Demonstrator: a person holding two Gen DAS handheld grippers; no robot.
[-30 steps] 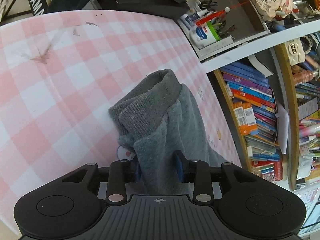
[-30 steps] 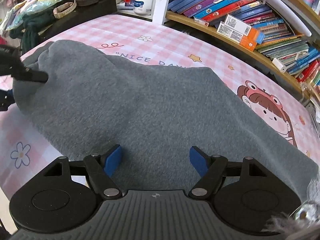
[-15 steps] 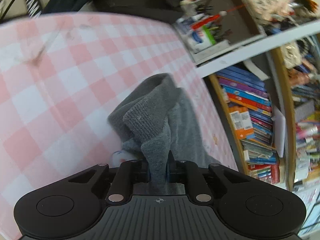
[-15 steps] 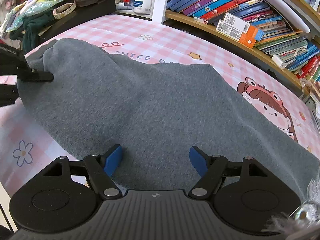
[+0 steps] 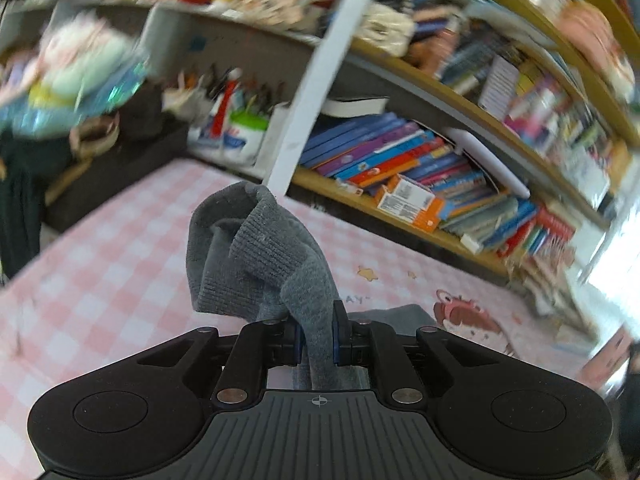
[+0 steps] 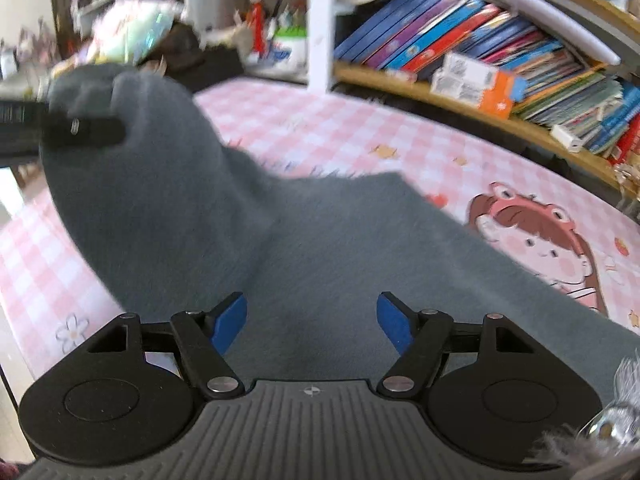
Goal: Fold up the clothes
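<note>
L gripper (image 5: 316,338): jaws pinching ribbed cuff of grey garment (image 6: 320,248), that end lifted off pink checked tabletop (image 6: 328,128) | R gripper (image 6: 312,320): jaws spread, hovering over garment's flat part, nothing gripped | bkgd: bookshelf (image 6: 500,52)

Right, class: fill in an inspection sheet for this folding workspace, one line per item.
Surface: pink checked cloth with cartoon girl print.
Job's things: grey garment, one end raised off the cloth.
Clutter: nothing seen on the cloth.
Claws: left claw shut on the garment's ribbed end, having just closed; right claw open above the garment.
Cables: nothing seen.
Surroundings: bookshelf, pen pot.
</note>
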